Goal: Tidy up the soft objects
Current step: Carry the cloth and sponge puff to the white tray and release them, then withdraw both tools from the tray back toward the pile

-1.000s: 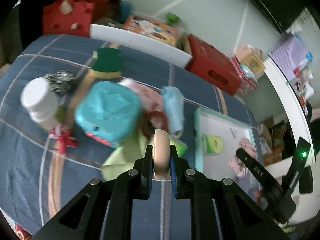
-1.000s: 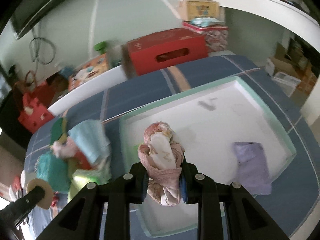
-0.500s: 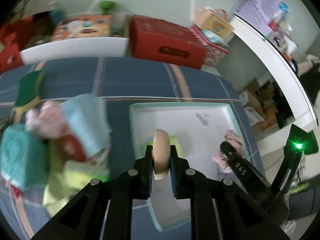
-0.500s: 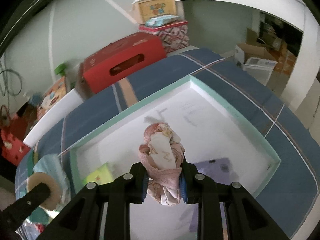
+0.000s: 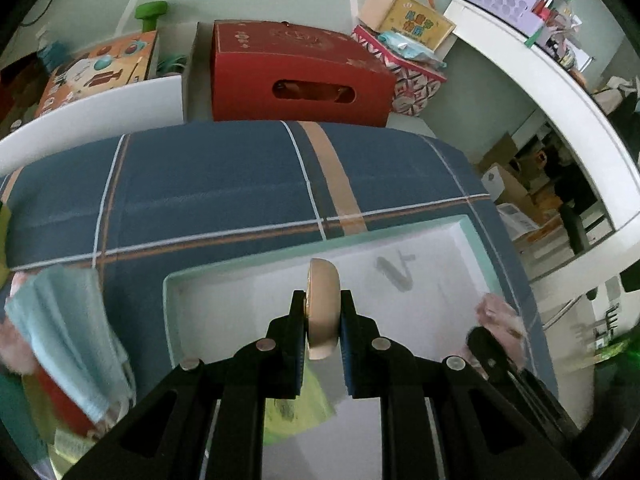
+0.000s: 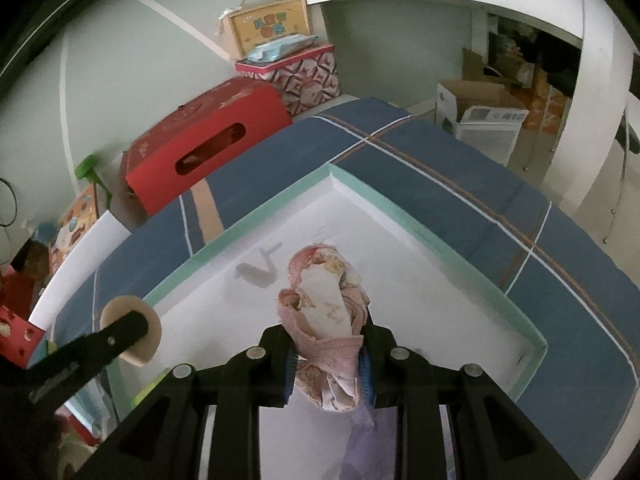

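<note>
My left gripper [image 5: 323,314] is shut on a round beige puff [image 5: 322,304], held on edge over the near left part of the white tray with a mint rim [image 5: 400,227]. A yellow-green soft item [image 5: 298,406] lies in the tray below it. My right gripper [image 6: 328,360] is shut on a rolled pink patterned cloth [image 6: 324,300] over the tray's middle [image 6: 404,210]. A purple cloth [image 6: 360,444] lies in the tray under it. The right wrist view shows the left gripper's puff [image 6: 150,334] at the left.
The tray rests on a blue plaid bedcover [image 5: 208,184]. A light blue cloth [image 5: 68,328] and other soft things are piled left of the tray. Behind the bed stand a red box [image 5: 296,80], a patterned box [image 6: 304,76] and a white board [image 5: 92,116].
My left gripper has swung right from over the pile of soft things to over the tray, still holding the puff. The right gripper has moved with its pink cloth toward the tray's far corner.
</note>
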A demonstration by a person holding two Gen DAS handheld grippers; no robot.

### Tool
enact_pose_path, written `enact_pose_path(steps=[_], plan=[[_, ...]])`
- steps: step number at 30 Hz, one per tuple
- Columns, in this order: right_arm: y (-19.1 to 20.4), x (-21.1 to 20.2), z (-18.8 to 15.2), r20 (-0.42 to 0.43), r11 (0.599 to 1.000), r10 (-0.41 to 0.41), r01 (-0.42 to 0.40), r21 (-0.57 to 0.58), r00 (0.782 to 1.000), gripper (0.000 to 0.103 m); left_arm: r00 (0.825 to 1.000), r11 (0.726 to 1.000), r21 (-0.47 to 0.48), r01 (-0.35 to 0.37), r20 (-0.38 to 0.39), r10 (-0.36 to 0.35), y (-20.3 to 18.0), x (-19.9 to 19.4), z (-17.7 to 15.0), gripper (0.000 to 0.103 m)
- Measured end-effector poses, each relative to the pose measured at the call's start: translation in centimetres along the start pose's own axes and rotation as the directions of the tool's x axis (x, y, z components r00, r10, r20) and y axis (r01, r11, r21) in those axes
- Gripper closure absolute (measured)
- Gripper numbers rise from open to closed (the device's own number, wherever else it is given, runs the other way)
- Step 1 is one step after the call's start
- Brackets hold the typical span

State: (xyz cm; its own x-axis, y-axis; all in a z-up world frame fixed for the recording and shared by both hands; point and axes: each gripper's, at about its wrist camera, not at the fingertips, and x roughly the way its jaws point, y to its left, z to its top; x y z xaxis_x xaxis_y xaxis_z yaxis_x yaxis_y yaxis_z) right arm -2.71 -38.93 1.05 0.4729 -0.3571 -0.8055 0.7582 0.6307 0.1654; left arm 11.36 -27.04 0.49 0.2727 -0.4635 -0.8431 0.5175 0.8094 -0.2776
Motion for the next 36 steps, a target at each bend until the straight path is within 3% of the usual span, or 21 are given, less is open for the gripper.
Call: enact_pose_path(steps=[3,4,5,6,8,12,14,18,23,29,33,36], plan=[[-0.3,0.0,0.3,0.005,1.0,-0.003,0.003,0.003,1.0,0.073,1.0,1.0,-0.003,-0.011,-0.012,0.011,-0.1,0.7,0.3,0.08],[-0.4,-0.1,0.4,0.009,1.0,0.0,0.0,0.01,1.0,0.071,1.0,1.0,-0.01,-0.006,-0.014,0.006,0.0,0.7,0.3,0.057],[-0.6,-0.2,0.4,0.013,1.0,0.003,-0.003,0.019,1.0,0.063,1.0,1.0,-0.02,-0.003,-0.014,0.003,0.1,0.6,0.3,0.028],[-0.7,-0.4,0.5,0.017,1.0,0.008,-0.009,0.025,1.0,0.058,1.0,0.999,-0.032,-0.005,-0.013,0.004,0.3,0.5,0.2,0.021],[-0.7,-0.7,0.6,0.02,1.0,0.013,-0.013,0.027,1.0,0.042,1.0,0.999,-0.049,-0.015,-0.011,0.014,0.7,0.0,0.0,0.019],[-0.5,-1.5,0.8,0.022,1.0,0.023,-0.024,0.019,0.999,0.026,0.999,0.997,-0.064,-0.051,0.006,0.051,1.5,-1.9,-0.6,0.017],[-0.5,-1.8,0.9,0.014,0.999,0.031,-0.031,0.016,0.999,0.012,0.997,0.995,-0.071,-0.07,0.027,0.072,2.2,-3.4,-1.0,0.01],[-0.4,-2.3,0.9,-0.008,0.999,0.048,-0.048,0.016,0.999,0.007,0.996,0.992,-0.103,-0.076,0.044,0.081,4.0,-5.9,-2.1,0.009],[0.6,-3.3,0.7,-0.012,0.999,0.05,-0.05,-0.016,0.999,0.006,0.984,0.973,-0.177,-0.15,0.065,0.163,7.5,-9.8,-3.7,0.008],[1.9,-4.4,0.2,-0.04,0.998,0.014,-0.017,-0.065,0.999,0.006,0.937,0.914,-0.291,-0.284,0.116,0.328,12.5,-15.8,-5.8,0.008],[2.5,-5.3,-0.1,-0.047,0.995,-0.02,0.015,-0.099,0.999,0.006,0.891,0.855,-0.365,-0.368,0.124,0.436,15.9,-19.4,-7.4,0.008],[3.1,-6.2,-0.3,-0.041,0.992,-0.02,0.015,-0.123,0.999,0.006,0.872,0.825,-0.403,-0.396,0.117,0.476,17.9,-20.9,-8.5,0.008]])
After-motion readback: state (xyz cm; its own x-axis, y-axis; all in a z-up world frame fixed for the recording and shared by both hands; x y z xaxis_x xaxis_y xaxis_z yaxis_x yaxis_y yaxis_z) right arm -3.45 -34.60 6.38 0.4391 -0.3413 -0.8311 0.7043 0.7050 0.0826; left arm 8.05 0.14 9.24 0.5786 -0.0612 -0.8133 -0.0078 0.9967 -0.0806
